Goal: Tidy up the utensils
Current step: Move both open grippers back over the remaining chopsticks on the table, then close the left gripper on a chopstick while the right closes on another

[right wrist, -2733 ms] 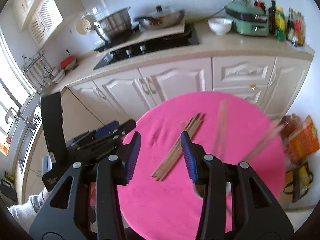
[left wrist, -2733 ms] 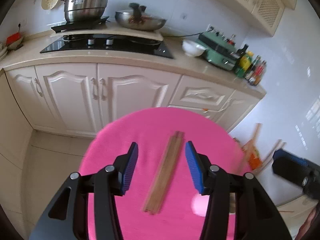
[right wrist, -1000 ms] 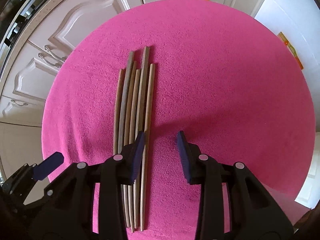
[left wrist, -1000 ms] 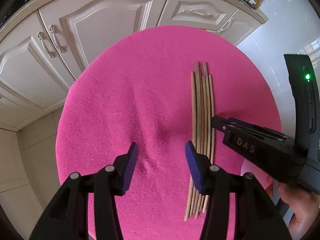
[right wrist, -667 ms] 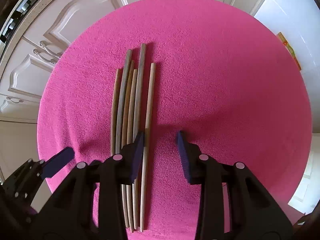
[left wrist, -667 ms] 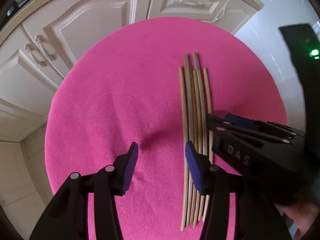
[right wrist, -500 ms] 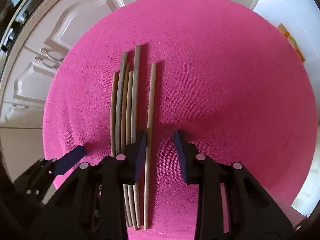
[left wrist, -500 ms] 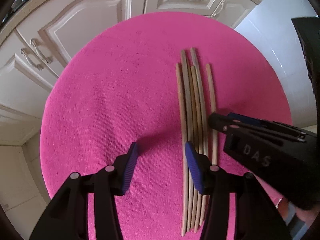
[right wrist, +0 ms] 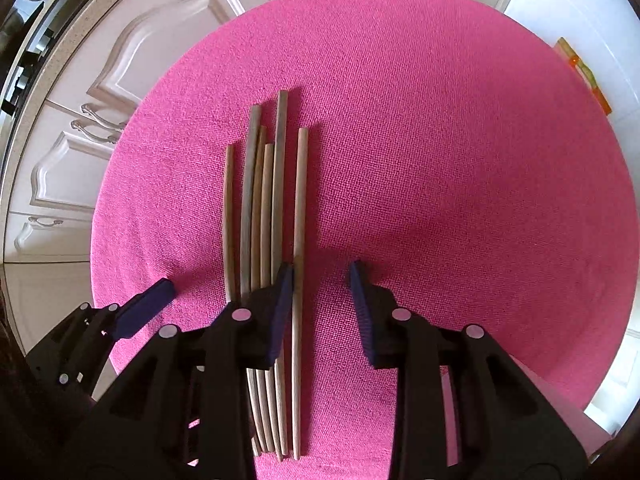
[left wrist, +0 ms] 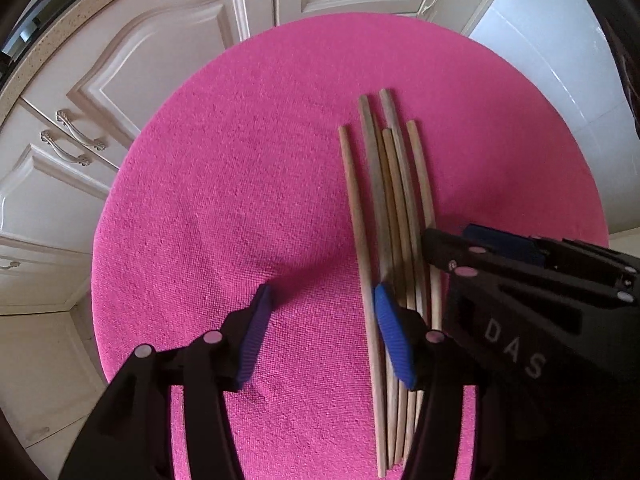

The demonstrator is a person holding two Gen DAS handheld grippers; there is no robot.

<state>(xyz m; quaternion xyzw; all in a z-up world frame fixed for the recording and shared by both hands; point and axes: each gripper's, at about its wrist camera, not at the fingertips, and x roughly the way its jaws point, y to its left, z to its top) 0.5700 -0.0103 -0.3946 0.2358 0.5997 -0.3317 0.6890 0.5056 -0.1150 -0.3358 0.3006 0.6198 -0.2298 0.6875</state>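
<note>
1. Kitchen cabinets (left wrist: 168, 52) ring a round pink mat (right wrist: 440, 140).
2. Right gripper (right wrist: 322, 280) and left gripper (left wrist: 320, 304), jaws spread, hold nothing.
3. Chopsticks (right wrist: 264, 208) lie mid-mat, ends uneven; one sits slightly apart. Sorting seems barely begun.

Six wooden chopsticks (right wrist: 264, 216) lie roughly parallel on the pink cloth.

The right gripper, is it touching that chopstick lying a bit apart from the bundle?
Cannot tell. In the right wrist view, the right gripper is open, its left pad overlapping the outermost chopstick; contact or height above it isn't clear.
</note>
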